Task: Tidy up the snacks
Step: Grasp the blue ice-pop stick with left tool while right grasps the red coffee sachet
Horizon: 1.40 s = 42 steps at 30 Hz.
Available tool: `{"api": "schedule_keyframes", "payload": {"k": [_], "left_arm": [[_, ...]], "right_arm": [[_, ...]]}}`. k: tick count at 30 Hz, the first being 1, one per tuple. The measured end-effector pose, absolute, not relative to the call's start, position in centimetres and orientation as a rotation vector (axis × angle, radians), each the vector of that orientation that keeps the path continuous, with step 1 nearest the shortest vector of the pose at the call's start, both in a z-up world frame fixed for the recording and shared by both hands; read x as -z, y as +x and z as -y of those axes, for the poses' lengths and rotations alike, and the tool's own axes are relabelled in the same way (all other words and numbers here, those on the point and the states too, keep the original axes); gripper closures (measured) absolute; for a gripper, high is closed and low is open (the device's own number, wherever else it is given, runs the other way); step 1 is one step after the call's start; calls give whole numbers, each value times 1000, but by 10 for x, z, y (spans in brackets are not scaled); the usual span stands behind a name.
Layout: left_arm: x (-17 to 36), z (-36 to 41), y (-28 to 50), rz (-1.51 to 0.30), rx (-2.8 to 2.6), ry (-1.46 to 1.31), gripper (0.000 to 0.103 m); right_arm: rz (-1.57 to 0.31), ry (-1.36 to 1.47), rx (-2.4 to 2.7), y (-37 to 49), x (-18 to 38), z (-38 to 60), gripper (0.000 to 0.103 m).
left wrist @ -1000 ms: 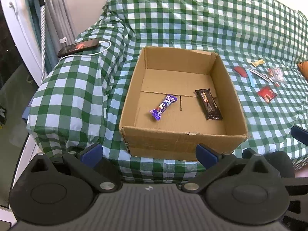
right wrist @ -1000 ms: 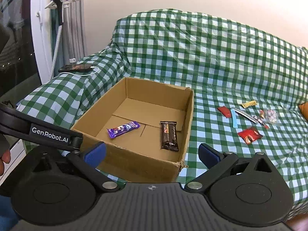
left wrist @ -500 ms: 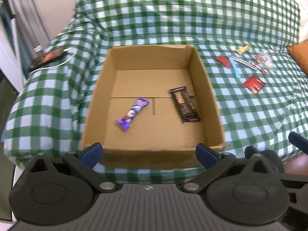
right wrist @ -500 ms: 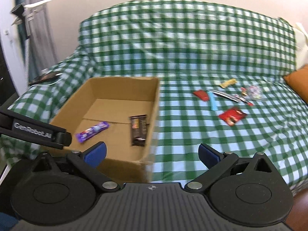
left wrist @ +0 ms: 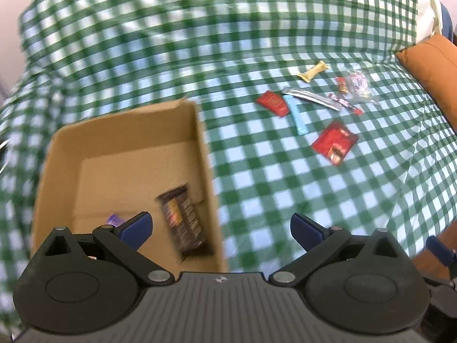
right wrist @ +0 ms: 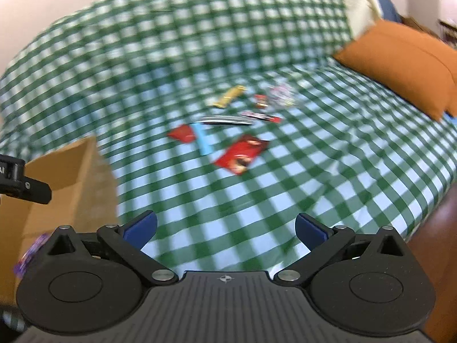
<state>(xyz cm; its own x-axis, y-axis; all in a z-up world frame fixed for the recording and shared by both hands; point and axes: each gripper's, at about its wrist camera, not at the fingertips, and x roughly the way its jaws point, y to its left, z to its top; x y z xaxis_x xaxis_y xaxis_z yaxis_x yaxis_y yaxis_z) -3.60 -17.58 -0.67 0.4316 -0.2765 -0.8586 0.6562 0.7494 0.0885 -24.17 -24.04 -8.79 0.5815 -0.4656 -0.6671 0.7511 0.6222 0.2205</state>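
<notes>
- The left gripper [left wrist: 220, 228] is hovering with its blue-tipped fingers spread wide and nothing between them, above the near right corner of the cardboard box [left wrist: 204, 148].
- A dark brown chocolate bar [left wrist: 182, 220] is lying on the box floor near the right wall; a purple wrapper [left wrist: 114, 219] is peeking out behind the left fingertip.
- The right gripper [right wrist: 224, 228] is also gaping wide and carrying nothing, over the green checked cover [right wrist: 314, 171], with the box edge at the far left of its view.
- The loose snacks are sitting in a cluster on the cover, well to the right of the box: a large red packet [right wrist: 242, 154] nearest, a light blue stick [right wrist: 203, 140] touching a small red packet [right wrist: 182, 133], a silver stick [right wrist: 225, 120], and a yellow bar [right wrist: 228, 96] farthest.
- An orange cushion [right wrist: 405, 63] is resting at the far right.
</notes>
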Motion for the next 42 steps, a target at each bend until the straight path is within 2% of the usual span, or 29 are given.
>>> {"api": "schedule_keyframes", "payload": {"k": [11, 16, 20, 22, 26, 32, 33, 34, 35, 36, 37, 38, 40, 42], "left_arm": [[106, 341, 60, -1045, 626, 471, 0], [149, 398, 95, -1058, 660, 431, 0], [189, 433, 115, -1136, 670, 409, 0], [208, 446, 123, -1181, 677, 438, 0], [213, 459, 111, -1046, 700, 544, 0], [212, 458, 118, -1080, 689, 505, 1], [209, 456, 120, -1085, 669, 482, 12], [205, 457, 122, -1081, 651, 459, 19], [199, 455, 122, -1082, 655, 434, 42], [193, 450, 124, -1088, 673, 419, 77], [190, 448, 126, -1110, 691, 400, 90], [189, 445, 129, -1161, 708, 364, 98], [183, 438, 132, -1199, 715, 306, 98], [173, 432, 126, -1150, 728, 324, 98]], "right_arm": [[-641, 580, 824, -150, 167, 363, 0], [-660, 512, 795, -105, 205, 413, 0], [-735, 488, 789, -76, 241, 448, 0], [-668, 461, 827, -73, 249, 447, 0], [-611, 391, 874, -68, 259, 434, 0], [-609, 381, 886, -65, 258, 435, 0], [-615, 380, 881, -67, 257, 434, 0], [-624, 376, 873, -68, 255, 432, 6], [-622, 371, 866, -68, 253, 431, 14], [-614, 360, 866, -70, 250, 428, 33], [-607, 354, 859, -72, 246, 425, 43], [-597, 365, 853, -74, 243, 425, 48], [-567, 395, 854, -79, 236, 426, 71], [-551, 416, 844, -84, 228, 429, 80]]}}
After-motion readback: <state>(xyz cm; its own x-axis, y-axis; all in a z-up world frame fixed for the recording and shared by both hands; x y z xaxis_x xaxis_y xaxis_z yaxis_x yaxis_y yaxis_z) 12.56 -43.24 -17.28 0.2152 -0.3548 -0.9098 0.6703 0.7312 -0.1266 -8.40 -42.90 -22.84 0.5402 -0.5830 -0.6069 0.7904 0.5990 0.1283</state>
